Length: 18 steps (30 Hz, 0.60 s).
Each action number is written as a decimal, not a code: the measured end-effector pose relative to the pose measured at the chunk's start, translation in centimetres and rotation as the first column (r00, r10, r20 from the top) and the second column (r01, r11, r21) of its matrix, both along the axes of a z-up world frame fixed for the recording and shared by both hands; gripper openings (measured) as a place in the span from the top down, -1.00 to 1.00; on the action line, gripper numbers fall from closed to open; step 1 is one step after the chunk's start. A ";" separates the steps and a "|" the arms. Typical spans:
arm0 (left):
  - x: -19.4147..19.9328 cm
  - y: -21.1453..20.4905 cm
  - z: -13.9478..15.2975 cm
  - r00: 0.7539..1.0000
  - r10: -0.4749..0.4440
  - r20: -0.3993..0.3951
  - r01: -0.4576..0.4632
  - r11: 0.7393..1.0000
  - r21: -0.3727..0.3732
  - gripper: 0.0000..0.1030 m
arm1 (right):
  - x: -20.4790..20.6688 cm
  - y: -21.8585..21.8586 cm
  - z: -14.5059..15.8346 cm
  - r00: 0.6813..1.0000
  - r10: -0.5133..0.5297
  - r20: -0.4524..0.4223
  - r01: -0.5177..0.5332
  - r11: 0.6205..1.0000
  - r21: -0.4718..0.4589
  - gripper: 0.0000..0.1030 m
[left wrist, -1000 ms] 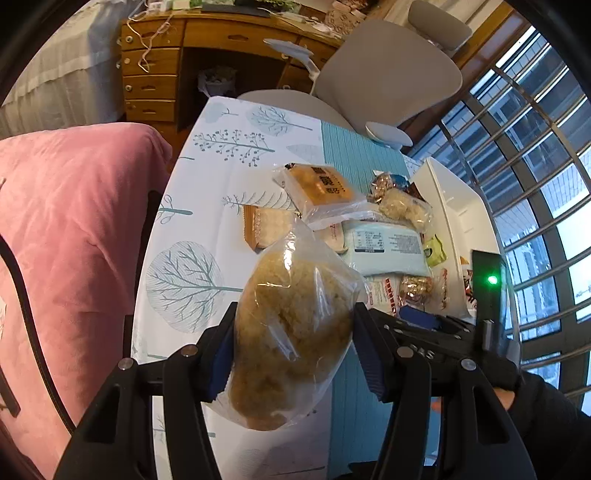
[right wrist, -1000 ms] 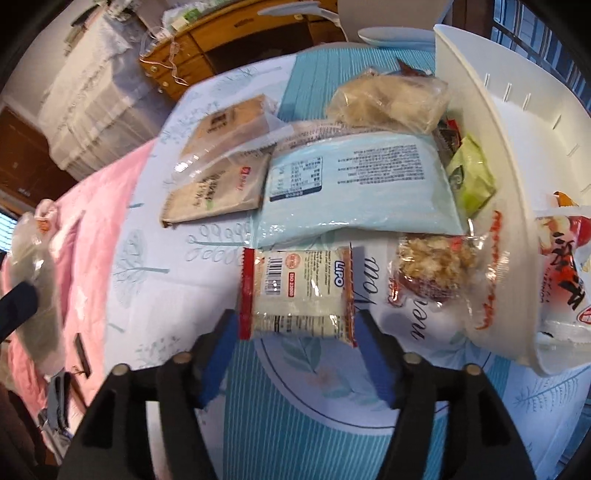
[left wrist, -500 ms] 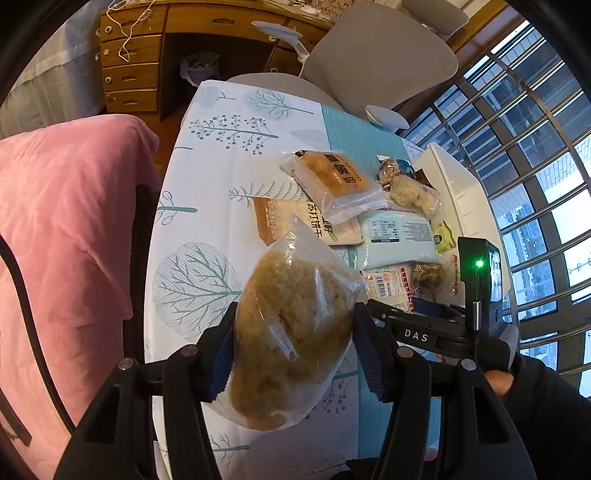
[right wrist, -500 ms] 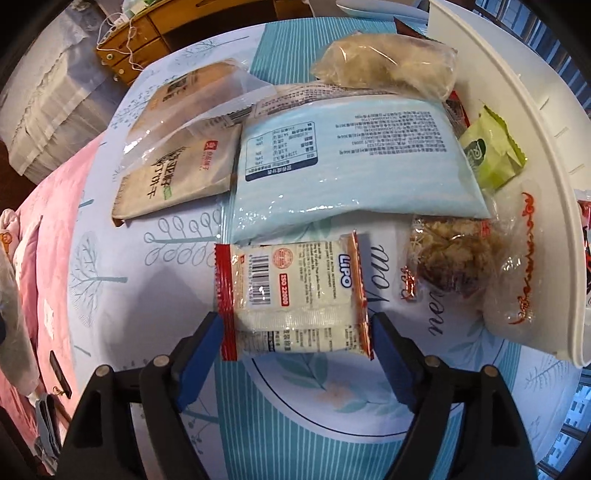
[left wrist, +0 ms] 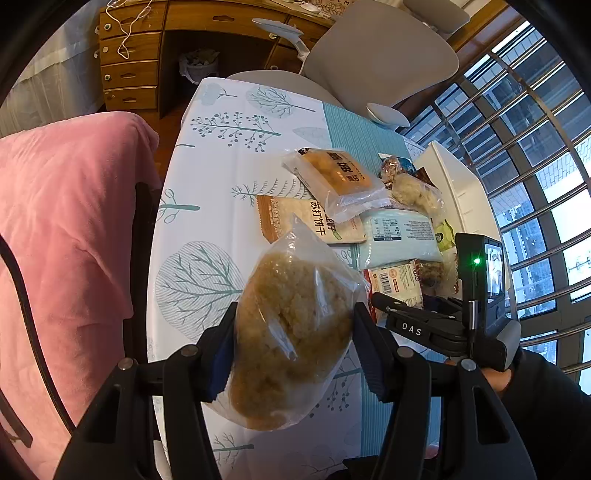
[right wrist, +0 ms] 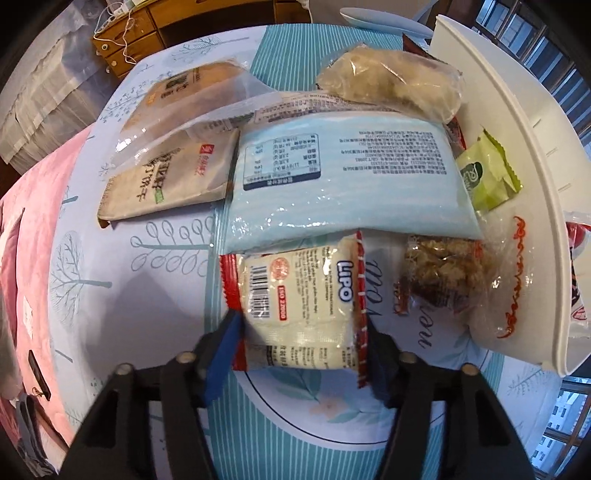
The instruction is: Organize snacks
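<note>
Since a second ago the right gripper [right wrist: 299, 354] has closed in on the red-edged white LiPO biscuit packet [right wrist: 299, 299], its jaws now pinching it. Left gripper [left wrist: 293, 354] clamps a clear bag of golden crumbly snack [left wrist: 291, 332] above the tree-print tablecloth [left wrist: 207, 206].

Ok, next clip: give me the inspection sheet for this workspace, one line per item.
Surface: table under a tree-print cloth.
Job's things: clear bag of crumbly snack held up; Lipo packet; pale blue pack; white basket at the table's right edge.
Clutter: nothing seen.
Grippers: left claw shut on the bag; right claw flanks the Lipo packet, grip unclear.
Cables: white cord on the desk.
Surroundings: pink blanket, grey chair, window bars.
</note>
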<state>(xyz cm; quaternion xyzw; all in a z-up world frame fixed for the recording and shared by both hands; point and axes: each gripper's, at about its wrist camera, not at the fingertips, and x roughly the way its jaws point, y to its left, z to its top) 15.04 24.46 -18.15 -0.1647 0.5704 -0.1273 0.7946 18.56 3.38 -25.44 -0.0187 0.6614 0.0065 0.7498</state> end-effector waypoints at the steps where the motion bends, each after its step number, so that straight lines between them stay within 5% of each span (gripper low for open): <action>1: 0.0 0.0 0.1 1.000 -0.002 0.002 0.002 1.000 0.002 -0.11 | 0.0 0.1 0.0 1.000 0.005 0.002 -0.005 1.000 0.001 -0.03; 18: -0.9 -4.6 2.0 0.999 -0.018 0.037 0.016 0.999 0.048 -0.11 | -3.9 -1.5 3.7 0.989 0.136 0.062 -0.139 0.989 0.042 0.06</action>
